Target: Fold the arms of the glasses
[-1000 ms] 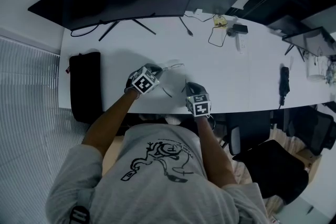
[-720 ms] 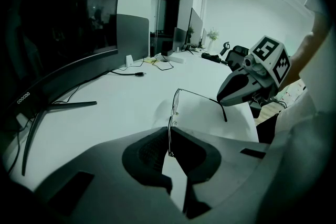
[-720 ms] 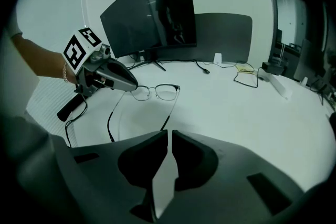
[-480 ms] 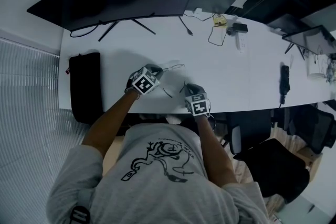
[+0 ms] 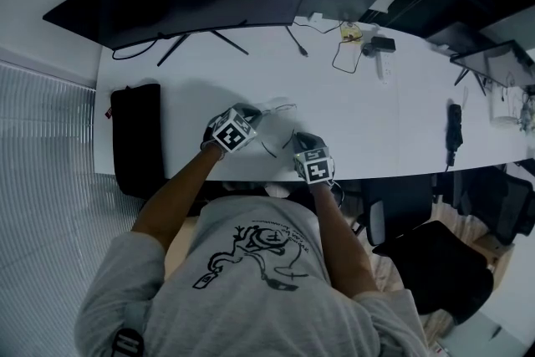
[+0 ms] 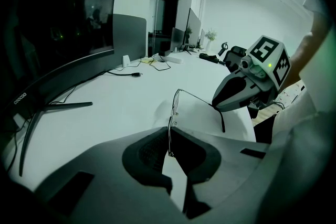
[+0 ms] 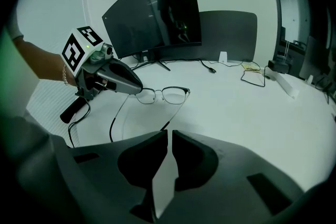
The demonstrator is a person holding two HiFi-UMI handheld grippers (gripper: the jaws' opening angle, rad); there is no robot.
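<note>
**Glasses open, neither arm folded yet**

The glasses (image 7: 163, 94) are low over the white surface (image 5: 376, 113) near its front edge, with both arms splayed. The left tool (image 6: 169, 145) pinches the frame's end. The right tool (image 7: 169, 136) is nearly pressed together and seems to nip one arm (image 7: 174, 114) at its tip. The other arm (image 7: 116, 118) hangs free, so both folds remain.

Person in a light grey short-sleeved T-shirt (image 5: 251, 297), with a black line drawing (image 5: 251, 253) printed at its centre. A thin bracelet (image 7: 64, 77) is worn on the left wrist. The left tool (image 5: 248, 114) and right tool (image 5: 299, 140) have smooth grey shells and dark padded jaws. At the 6 o'clock end of each sits a white cube with black square markers, the left cube (image 5: 231, 132) and the right cube (image 5: 316, 168). A black handle (image 7: 73, 108) and a black cable (image 7: 70, 131) hang below the left tool.
</note>
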